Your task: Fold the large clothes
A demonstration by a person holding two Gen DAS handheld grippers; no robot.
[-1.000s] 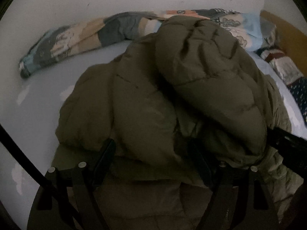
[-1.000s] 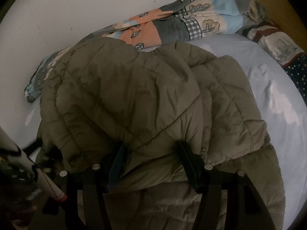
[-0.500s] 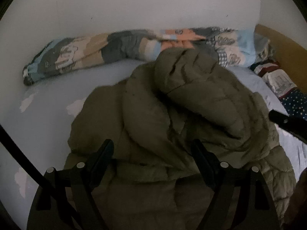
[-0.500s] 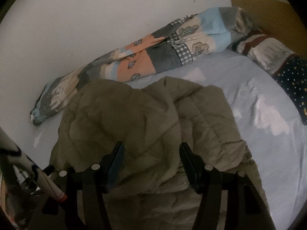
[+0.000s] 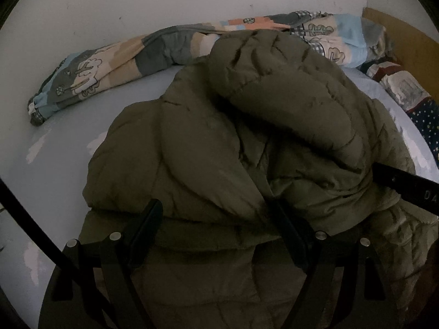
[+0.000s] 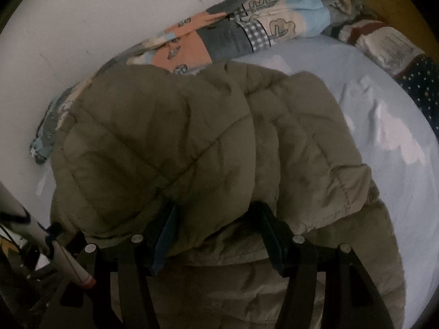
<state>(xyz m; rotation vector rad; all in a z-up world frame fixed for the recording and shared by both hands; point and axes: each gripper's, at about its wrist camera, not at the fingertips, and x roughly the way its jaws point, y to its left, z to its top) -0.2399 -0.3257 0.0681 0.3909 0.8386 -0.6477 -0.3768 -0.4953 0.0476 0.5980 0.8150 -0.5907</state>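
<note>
Left wrist view. Left gripper (image 5: 216,219) tilted steeply down over the bed (image 5: 68,148). Its fingers (image 5: 145,224) stand wide, with a thick fold of the olive puffer jacket (image 5: 208,148) bulging between them; the padding presses against both inner faces, so they read as clamped on the fold. The jacket lies heaped on the pale blue sheet, one quilted flap doubled over toward the right. A black bar, part of the right gripper (image 5: 406,186), enters from the right edge and disappears under that flap. Behind the jacket, a patchwork quilt (image 5: 115,65) is rolled along the white wall (image 5: 137,5). A starred pillow (image 5: 425,118) sits at the right.

Right wrist view. Right gripper (image 6: 216,227) is pitched down likewise, its fingers (image 6: 270,235) set narrower than the left pair and closed on a rounded quilted roll of the jacket (image 6: 170,142), which swells out above the tips. Only this view shows the jacket's outer stitched face, more open sheet to the right, and a white pole with a red tip (image 6: 63,257) at lower left. The left gripper cannot be made out here.
</note>
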